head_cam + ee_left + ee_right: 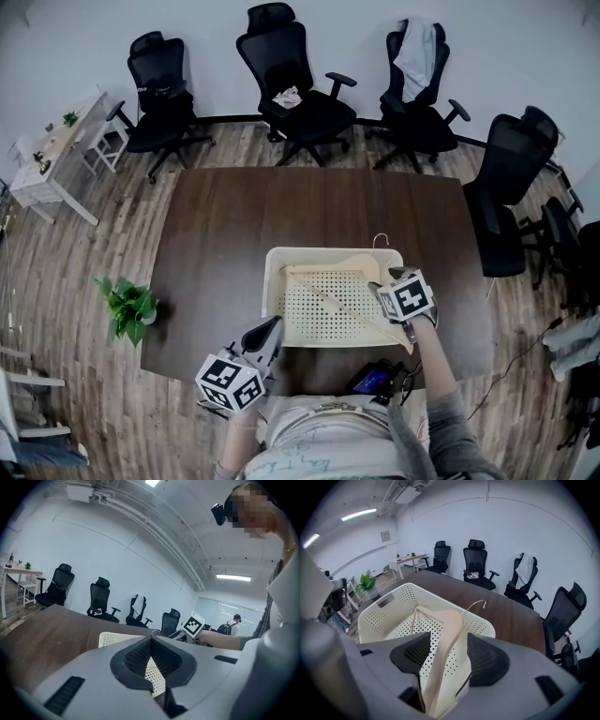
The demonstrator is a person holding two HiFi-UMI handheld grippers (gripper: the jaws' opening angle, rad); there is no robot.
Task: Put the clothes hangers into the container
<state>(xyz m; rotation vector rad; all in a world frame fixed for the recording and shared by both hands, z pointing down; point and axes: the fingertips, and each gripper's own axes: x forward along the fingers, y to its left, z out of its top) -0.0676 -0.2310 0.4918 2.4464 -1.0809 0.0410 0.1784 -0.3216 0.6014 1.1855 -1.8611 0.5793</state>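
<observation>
A cream perforated basket [272,291] stands on the dark wooden table [225,225], near its front edge. A pale wooden hanger [328,265] lies slanted across the basket, its metal hook [380,239] over the far rim. My right gripper [398,281] is above the basket's right side, shut on the hanger's right arm. In the right gripper view the hanger [447,625] runs between the jaws of my right gripper [449,644] over the basket [384,602]. My left gripper [267,330] hovers at the basket's front left corner. It is shut and holds nothing [151,656].
Several black office chairs [295,84] ring the table's far and right sides, one with a garment [417,52] on it. A potted plant [127,305] sits on the floor at the left, beyond it a white side table [56,150]. A dark device [375,380] lies at the table's front edge.
</observation>
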